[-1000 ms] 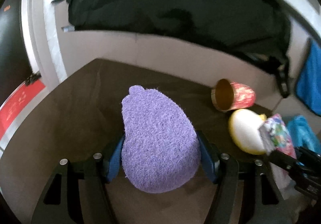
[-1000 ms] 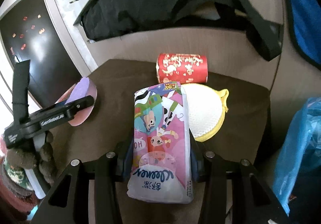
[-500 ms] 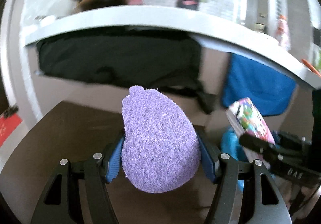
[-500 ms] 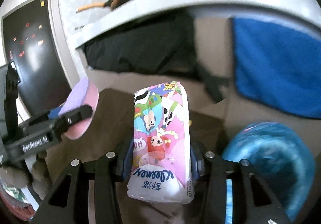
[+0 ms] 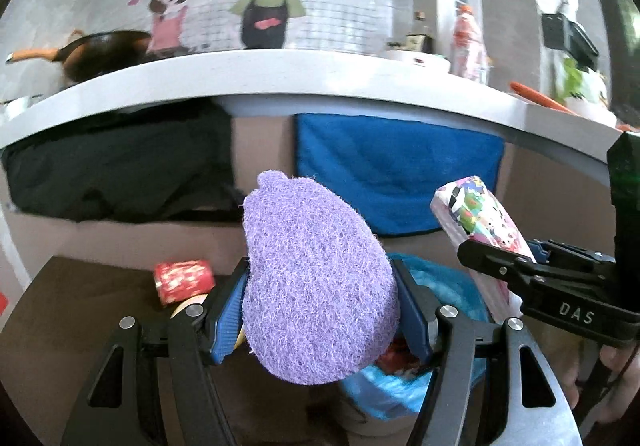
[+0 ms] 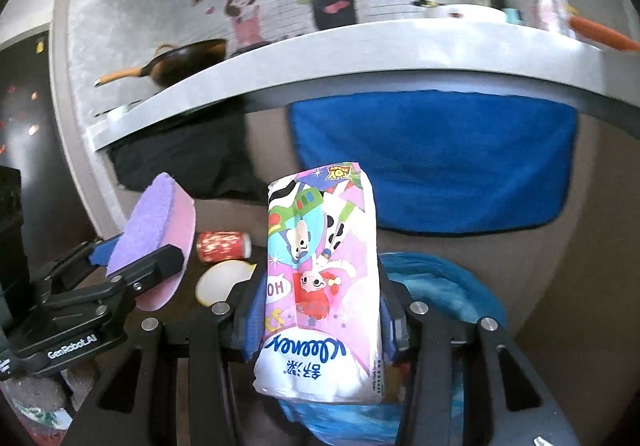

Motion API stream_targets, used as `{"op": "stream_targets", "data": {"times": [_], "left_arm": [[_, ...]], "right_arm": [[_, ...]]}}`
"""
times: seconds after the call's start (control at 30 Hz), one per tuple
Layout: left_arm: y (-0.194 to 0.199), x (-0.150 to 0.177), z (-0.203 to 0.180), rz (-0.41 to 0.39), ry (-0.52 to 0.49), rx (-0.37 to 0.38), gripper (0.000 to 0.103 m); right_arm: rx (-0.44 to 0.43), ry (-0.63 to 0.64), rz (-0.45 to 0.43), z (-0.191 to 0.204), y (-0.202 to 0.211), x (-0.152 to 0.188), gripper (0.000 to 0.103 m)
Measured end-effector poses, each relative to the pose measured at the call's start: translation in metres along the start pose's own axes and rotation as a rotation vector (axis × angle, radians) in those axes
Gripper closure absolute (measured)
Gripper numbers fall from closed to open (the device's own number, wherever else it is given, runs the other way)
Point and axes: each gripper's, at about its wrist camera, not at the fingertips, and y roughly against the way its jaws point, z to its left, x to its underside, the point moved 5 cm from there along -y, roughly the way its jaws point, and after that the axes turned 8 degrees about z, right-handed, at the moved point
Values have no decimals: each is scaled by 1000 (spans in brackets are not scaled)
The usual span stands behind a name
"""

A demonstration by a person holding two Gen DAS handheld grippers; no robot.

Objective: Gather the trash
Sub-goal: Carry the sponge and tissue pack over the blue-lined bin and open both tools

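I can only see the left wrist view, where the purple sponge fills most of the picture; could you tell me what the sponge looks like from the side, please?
Observer: From the right wrist view, the purple sponge has a pink layer behind the purple face, and the left gripper holds it edge-on.
Operator: Thank you. What brand is on the tissue pack?
Observer: The tissue pack reads Kleenex near its lower end, between the right gripper's fingers.
Operator: Is anything left on the brown surface?
Observer: A red can lies on its side, with a round yellow-and-white sponge just in front of it.
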Motion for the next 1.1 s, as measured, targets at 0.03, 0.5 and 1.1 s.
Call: {"op": "stream_targets", "data": {"times": [0.03, 0.5, 1.1], "left_arm": [[-2, 0, -5, 0, -7, 7, 36], [-66, 22, -50, 104, -30, 94, 36], [-138, 51, -44, 248, -4, 124, 36]], "right_arm": [[6, -8, -1, -5, 1, 1, 60], [46, -108, 20, -68, -8, 27, 60], [57, -146, 134, -89, -65, 60, 60]]}}
